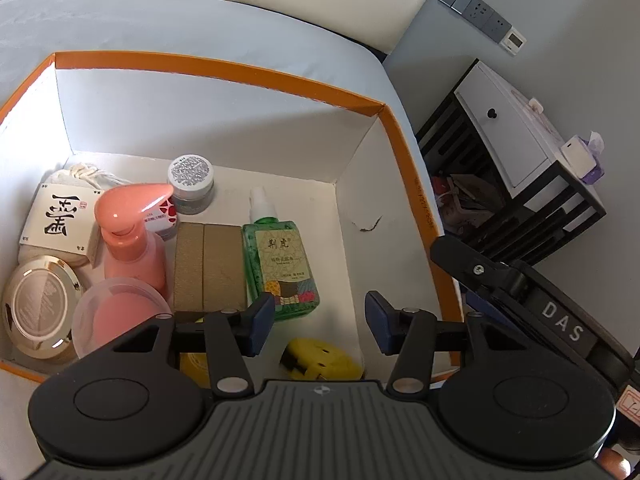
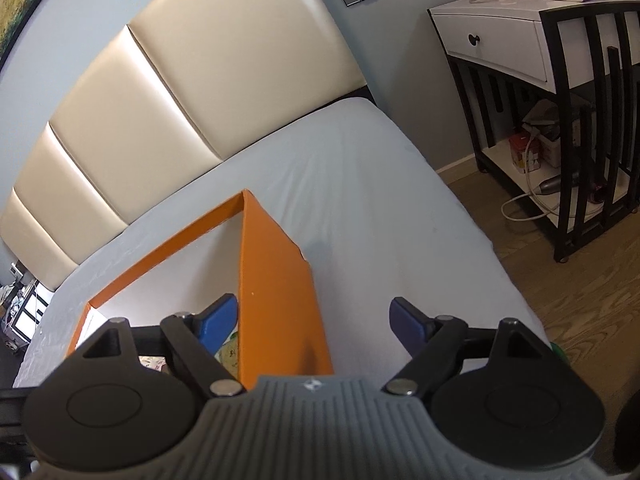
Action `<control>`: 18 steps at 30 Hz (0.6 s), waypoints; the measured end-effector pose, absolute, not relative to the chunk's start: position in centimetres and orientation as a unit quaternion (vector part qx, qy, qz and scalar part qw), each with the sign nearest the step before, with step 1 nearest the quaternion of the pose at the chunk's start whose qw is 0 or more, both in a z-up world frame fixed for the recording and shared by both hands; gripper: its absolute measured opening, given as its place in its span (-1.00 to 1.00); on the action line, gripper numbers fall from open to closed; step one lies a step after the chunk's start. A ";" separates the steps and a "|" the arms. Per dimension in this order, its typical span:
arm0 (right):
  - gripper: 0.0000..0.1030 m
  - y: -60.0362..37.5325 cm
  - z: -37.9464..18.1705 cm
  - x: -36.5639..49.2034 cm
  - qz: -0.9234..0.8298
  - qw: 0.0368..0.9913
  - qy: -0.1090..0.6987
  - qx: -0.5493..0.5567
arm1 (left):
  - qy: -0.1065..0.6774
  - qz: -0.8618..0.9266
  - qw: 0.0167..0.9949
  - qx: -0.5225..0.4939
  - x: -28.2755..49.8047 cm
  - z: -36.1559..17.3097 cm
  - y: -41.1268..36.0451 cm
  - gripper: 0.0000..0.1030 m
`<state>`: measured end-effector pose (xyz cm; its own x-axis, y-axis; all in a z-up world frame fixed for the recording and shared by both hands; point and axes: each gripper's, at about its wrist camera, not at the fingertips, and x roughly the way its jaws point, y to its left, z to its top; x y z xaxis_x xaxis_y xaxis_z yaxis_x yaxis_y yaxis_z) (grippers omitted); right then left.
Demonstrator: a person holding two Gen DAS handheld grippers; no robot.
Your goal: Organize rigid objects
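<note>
Orange box (image 1: 404,184) sits on the bed (image 1: 200,28), white inside, open top. Rigid items are packed along its floor. The green bottle (image 1: 280,256) lies flat, long axis running away from the left gripper (image 1: 320,320), white cap toward the far wall, label up. Just left of it the tan block (image 1: 210,266) lies flat, same long axis, touching or nearly touching the bottle. The pink pump bottle (image 1: 132,236) stands upright, nozzle pointing right toward the small jar (image 1: 191,184). White printed box (image 1: 60,218) sits at the far left; gold round tin (image 1: 38,308) and clear-lidded pink tub (image 1: 120,316) sit in the near left corner. A yellow item (image 1: 320,360) lies near the front wall, partly hidden.

Left gripper hangs over the box, fingers released, nothing between them; the bottle's base is just beyond the left fingertip (image 1: 260,322), and the yellow item lies below the gap.

Right gripper (image 2: 314,326) fingers spread, straddling the box's right wall from above: left fingertip (image 2: 218,322) inside the box, the other outside over the bed. Pads are not pressing the wall.

Nightstand (image 2: 520,40) stands beside the bed.
</note>
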<state>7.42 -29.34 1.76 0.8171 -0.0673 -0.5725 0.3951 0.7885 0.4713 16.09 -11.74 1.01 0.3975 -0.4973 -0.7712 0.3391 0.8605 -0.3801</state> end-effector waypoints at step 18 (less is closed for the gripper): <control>0.69 -27.7 3.7 5.4 -0.147 0.933 0.228 0.236 | 0.350 -0.208 0.910 -0.074 11.5 8.4 -6.6 0.38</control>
